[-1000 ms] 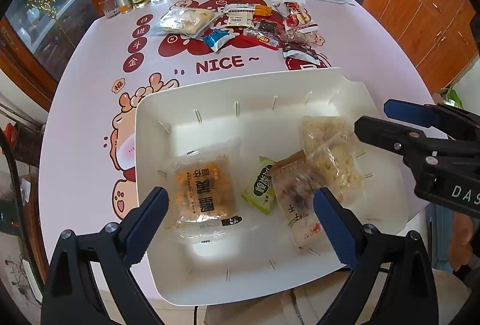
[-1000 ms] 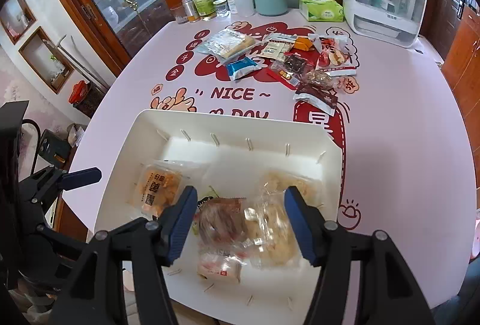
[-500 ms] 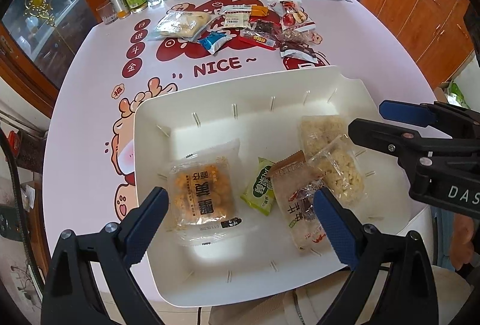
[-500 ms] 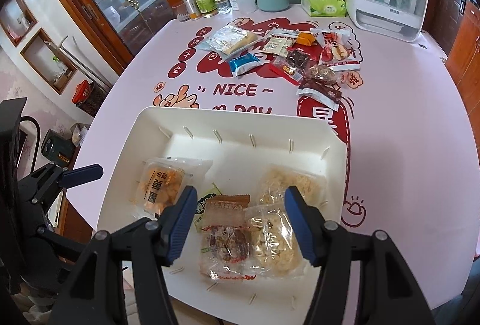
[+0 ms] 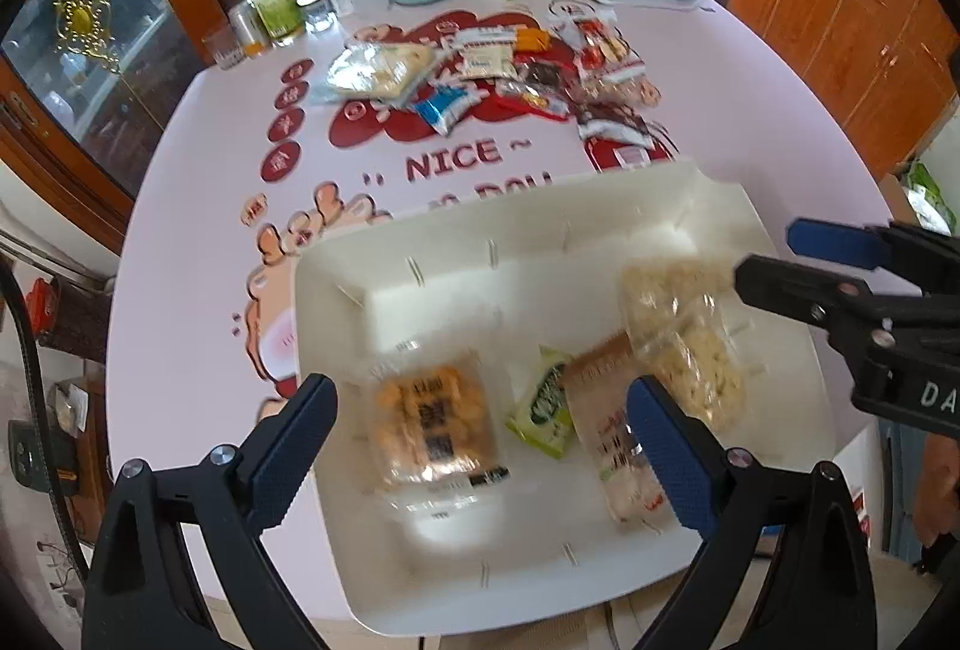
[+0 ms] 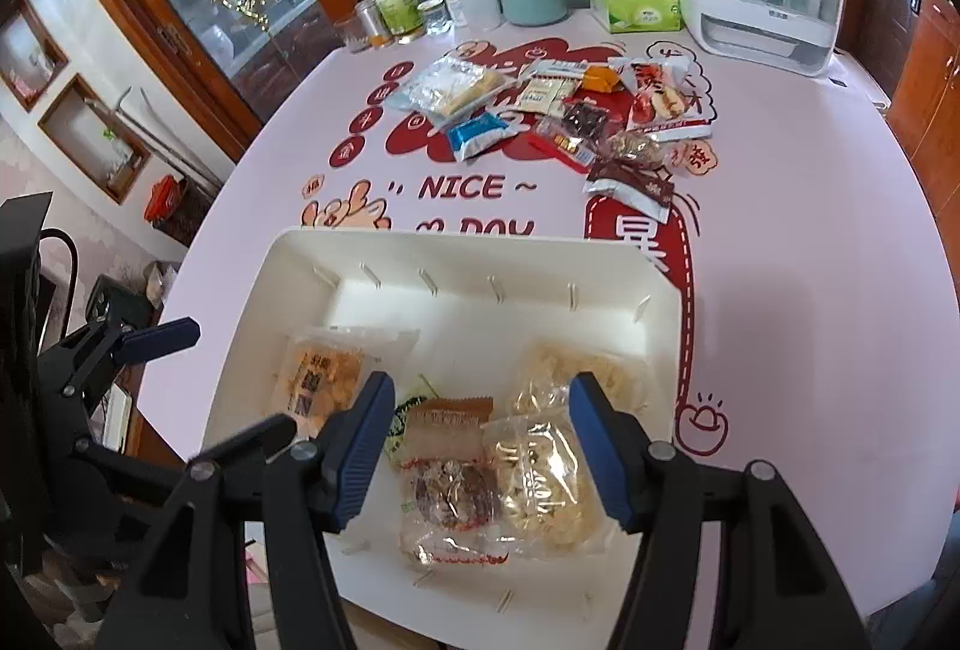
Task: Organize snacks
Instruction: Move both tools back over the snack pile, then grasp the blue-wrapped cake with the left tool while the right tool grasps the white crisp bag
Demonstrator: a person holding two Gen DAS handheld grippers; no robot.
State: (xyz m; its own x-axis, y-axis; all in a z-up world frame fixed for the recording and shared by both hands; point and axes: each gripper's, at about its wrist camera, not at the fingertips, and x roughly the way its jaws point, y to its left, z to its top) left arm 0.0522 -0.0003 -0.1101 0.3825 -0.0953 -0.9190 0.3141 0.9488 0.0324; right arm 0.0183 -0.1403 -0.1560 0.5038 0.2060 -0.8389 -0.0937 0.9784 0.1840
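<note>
Five snack packets in the white tray (image 6: 288,254): orange cracker pack (image 6: 318,380) at its left, small green packet (image 6: 408,416), brown-topped cake packet (image 6: 450,476), and two clear puffed-snack bags (image 6: 546,482) at its right, overlapping. Roughly ten more loose packets in a pile (image 6: 558,110) beyond the tray, past the "NICE" lettering, among them one blue packet (image 6: 480,134) and one orange one (image 6: 600,80). Near edge of the tray overhanging the desk (image 6: 810,290) edge; far half of the tray floor bare; bare desk right of the tray. Left tongs (image 5: 480,440) spread wide, empty, over the tray's near left, level. Right tongs (image 6: 480,446) likewise parted, empty, over the cake packet and the bags, touching neither.
</note>
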